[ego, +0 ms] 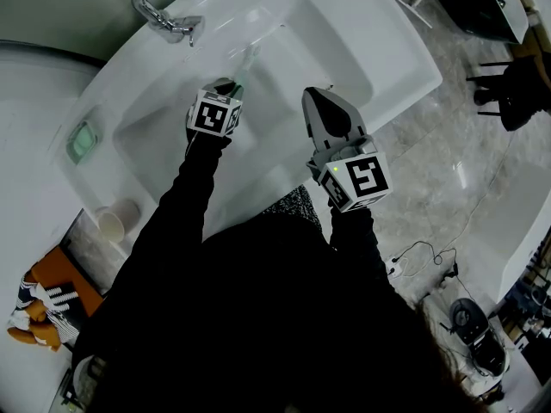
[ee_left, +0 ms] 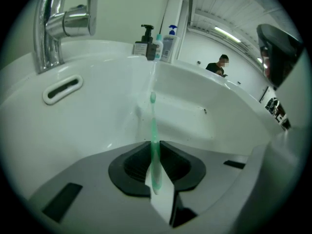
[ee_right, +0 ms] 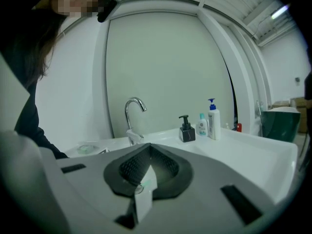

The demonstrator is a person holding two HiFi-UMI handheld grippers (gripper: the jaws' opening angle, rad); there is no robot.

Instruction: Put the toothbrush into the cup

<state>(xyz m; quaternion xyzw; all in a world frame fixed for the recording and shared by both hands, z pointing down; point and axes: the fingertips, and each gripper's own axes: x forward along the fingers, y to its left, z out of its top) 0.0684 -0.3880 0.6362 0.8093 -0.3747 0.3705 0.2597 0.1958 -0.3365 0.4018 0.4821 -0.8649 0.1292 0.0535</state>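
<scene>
1. Toothbrush, green, is clamped by its handle in the left gripper. It sits above the basin of the sink, not touching it.
2. Left gripper view: jaws are closed on the toothbrush. The handle runs up the middle between the pads and the brush head pokes out past the tips toward the far basin wall.
3. Left gripper points steeply down into the basin, just below the faucet in the head view.
4. Right gripper is over the near right part of the sink, beside the left one and apart from it.
5. Right gripper view: jaws are pressed together with nothing held, aimed nearly level across the sink at the faucet and bottles along the back rim.
6. Cup stands upright on the counter left of the sink, mouth up. It is well apart from the toothbrush and both grippers.
7. Soap dish, green, is on the sink's left rim, between faucet and cup.
8. Overflow slot shows in the basin wall under the faucet in the left gripper view.
</scene>
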